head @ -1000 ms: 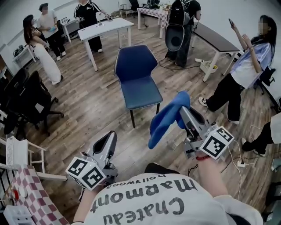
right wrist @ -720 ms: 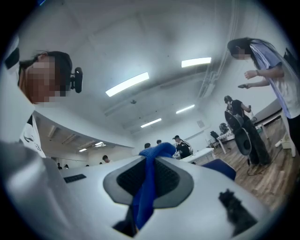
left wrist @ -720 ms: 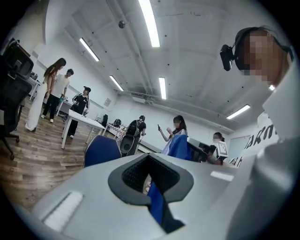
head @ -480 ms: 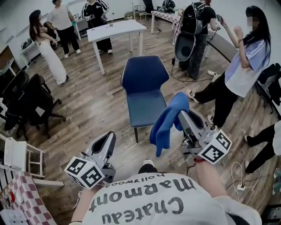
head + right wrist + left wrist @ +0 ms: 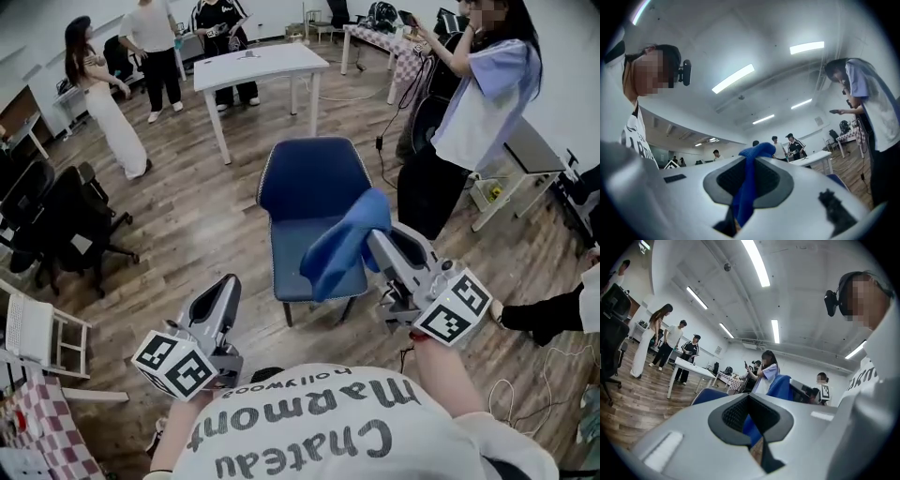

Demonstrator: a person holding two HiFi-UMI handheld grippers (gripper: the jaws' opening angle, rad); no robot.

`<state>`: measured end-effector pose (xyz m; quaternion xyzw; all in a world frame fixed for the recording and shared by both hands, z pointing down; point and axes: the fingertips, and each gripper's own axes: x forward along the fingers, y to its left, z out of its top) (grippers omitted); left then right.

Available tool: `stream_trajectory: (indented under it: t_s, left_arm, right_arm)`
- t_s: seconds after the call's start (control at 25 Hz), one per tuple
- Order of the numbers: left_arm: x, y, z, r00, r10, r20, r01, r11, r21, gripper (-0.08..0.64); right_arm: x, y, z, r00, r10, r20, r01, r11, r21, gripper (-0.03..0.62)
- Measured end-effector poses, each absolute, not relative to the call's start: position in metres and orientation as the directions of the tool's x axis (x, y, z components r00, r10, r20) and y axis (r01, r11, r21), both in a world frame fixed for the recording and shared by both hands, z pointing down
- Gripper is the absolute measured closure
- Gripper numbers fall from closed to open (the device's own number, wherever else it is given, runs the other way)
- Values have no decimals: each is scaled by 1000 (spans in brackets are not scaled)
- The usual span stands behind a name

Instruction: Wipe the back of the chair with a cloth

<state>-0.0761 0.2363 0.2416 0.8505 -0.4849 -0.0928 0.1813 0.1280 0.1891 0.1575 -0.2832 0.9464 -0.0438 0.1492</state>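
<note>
While the blue chair (image 5: 312, 192) stands on the wood floor (image 5: 197, 244) ahead, the blue cloth (image 5: 339, 251) hangs before its seat, clamped in the right gripper (image 5: 379, 242); left gripper (image 5: 226, 287) jaws together, empty.

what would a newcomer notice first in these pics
The blue cloth hanging from the right tongs, which are shut on it, at the centre of the head view. Just beyond it stands the unoccupied blue chair, while the left tongs sit shut and empty at lower left.
</note>
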Motion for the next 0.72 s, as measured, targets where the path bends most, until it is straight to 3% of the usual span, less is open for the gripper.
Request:
stream_trajectory:
  t_s: [0.32,0.72]
  left_arm:
    - [-64,181,257,535,-839,97,-797,-463,387,552]
    - [-75,76,276,622,-777,99,-727,-526,441,552]
  right_arm:
    - [117,115,183,-771,-600,-212,-553,796,-245,546]
    - [93,33,222,-729,-669,-143,-607,729,-315,546]
